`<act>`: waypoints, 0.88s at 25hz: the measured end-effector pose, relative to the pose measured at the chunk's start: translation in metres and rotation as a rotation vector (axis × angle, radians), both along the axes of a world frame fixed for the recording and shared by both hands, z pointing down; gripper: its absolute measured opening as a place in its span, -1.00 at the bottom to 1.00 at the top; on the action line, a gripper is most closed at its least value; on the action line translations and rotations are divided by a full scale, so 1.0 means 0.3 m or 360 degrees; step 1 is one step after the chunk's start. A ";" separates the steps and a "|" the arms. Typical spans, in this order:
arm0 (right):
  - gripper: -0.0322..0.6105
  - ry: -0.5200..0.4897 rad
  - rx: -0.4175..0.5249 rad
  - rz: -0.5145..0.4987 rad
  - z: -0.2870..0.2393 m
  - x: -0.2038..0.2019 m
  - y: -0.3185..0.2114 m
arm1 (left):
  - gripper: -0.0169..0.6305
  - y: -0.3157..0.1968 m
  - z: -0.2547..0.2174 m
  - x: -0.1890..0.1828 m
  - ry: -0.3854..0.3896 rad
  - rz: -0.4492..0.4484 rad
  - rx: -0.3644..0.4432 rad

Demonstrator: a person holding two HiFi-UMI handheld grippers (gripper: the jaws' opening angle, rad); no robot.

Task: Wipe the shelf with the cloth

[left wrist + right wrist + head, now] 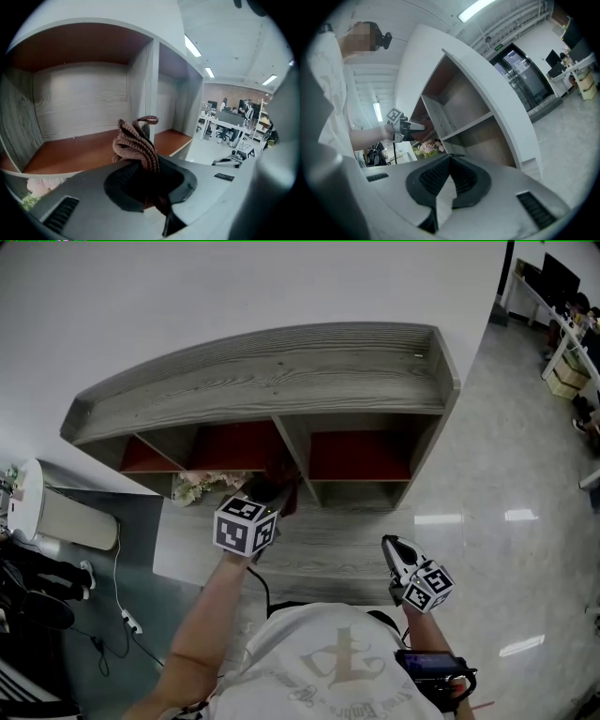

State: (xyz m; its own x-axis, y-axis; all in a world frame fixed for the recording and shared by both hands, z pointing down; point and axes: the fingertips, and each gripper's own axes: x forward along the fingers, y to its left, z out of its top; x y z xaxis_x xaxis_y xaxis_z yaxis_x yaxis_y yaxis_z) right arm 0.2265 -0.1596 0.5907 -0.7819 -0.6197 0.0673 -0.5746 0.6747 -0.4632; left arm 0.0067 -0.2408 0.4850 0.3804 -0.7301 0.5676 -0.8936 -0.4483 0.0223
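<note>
Your left claw [143,180] is pinching a brown ribbed knitted cloth [137,143]. The cloth stands up from the pads in a tight bunch of folds, just in front of the grey wood-grain shelf unit [281,371]. It lies at 6 o'clock of the upright grey divider [140,93], and no view shows it touching a board. Your right claw [449,161] is pressed together on nothing, held low at 4 o'clock of the left one and well apart from the shelf.

Hazards, as judged:
- The cloth is bunched, so only a narrow ridge would meet the smooth reddish-brown inner board [70,150], and swept areas may be missed.
- Its soft, loose folds could drag on the board and pull out of the pinch.
- The hard claw tips, which lead beneath the fabric, could strike the divider's square edge.
- The pale flowers [202,486] at 8 o'clock of the cloth could be brushed on a leftward sweep.
</note>
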 end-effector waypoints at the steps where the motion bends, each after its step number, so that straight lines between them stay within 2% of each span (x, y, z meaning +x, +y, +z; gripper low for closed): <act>1: -0.89 -0.0001 -0.0001 -0.0002 0.002 -0.002 -0.005 | -0.75 0.014 0.004 -0.001 0.0003 -0.0009 0.0018; 5: -0.89 -0.0005 -0.0003 -0.0012 0.006 -0.014 -0.019 | -0.75 0.076 0.012 0.004 0.0090 -0.0060 0.0142; 7: -0.89 -0.0007 -0.0001 -0.0017 0.005 -0.018 -0.025 | -0.75 0.111 0.014 0.029 0.0144 -0.0052 0.0185; 12: -0.89 -0.0007 -0.0011 0.0001 0.016 -0.003 -0.031 | -0.74 0.150 -0.003 0.126 0.0191 -0.0011 0.0247; 16: -0.89 -0.0018 -0.0020 0.0010 0.023 0.005 -0.021 | -0.74 0.117 0.004 0.213 0.0129 0.0002 0.0237; 22: -0.89 -0.0035 -0.0014 0.0026 0.020 0.027 -0.007 | -0.73 -0.021 0.067 0.258 -0.0001 -0.0229 0.0122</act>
State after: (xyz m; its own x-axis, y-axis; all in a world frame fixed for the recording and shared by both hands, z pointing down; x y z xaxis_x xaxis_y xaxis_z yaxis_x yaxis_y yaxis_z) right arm 0.2346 -0.1616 0.5967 -0.7729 -0.6321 0.0556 -0.5754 0.6612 -0.4814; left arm 0.0841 -0.2470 0.5050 0.2687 -0.8182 0.5083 -0.9486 -0.3162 -0.0076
